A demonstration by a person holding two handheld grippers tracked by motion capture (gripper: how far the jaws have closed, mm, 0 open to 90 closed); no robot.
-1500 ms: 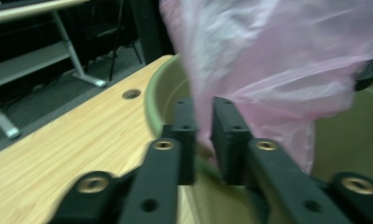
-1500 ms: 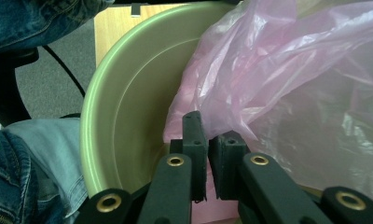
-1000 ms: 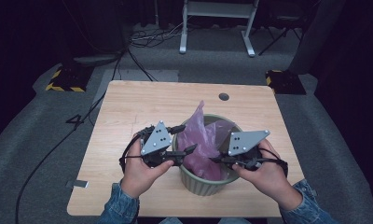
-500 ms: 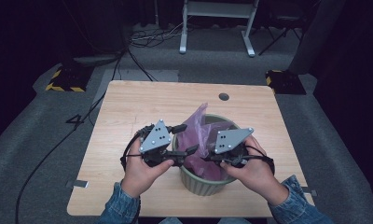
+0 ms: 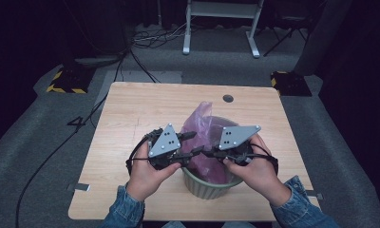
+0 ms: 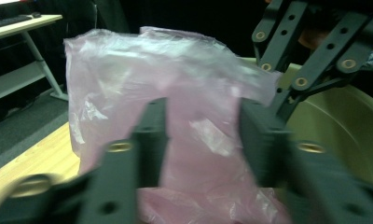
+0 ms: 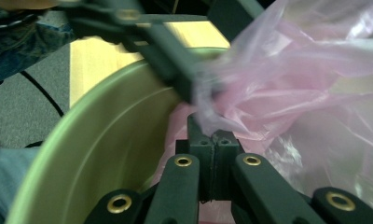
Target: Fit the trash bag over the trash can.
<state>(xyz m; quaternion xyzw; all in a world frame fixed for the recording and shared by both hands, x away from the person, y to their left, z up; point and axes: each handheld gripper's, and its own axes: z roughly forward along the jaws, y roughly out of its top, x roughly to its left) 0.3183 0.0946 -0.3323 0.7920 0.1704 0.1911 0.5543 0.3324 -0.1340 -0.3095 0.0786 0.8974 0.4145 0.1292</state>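
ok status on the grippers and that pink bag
Right gripper shut on pink plastic bag. Left gripper just closing around bag, not pressing. Bag in green bin.

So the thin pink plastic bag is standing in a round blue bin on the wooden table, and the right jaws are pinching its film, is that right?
Only the colour is wrong: the round ribbed bin is pale green, as the high view shows. The thin pink plastic bag does stand in it on the wooden table, and the right gripper pinches its film.

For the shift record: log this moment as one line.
scene: pink plastic bag in green bin | left gripper: jaws just closing around bag | right gripper: shut on bag edge
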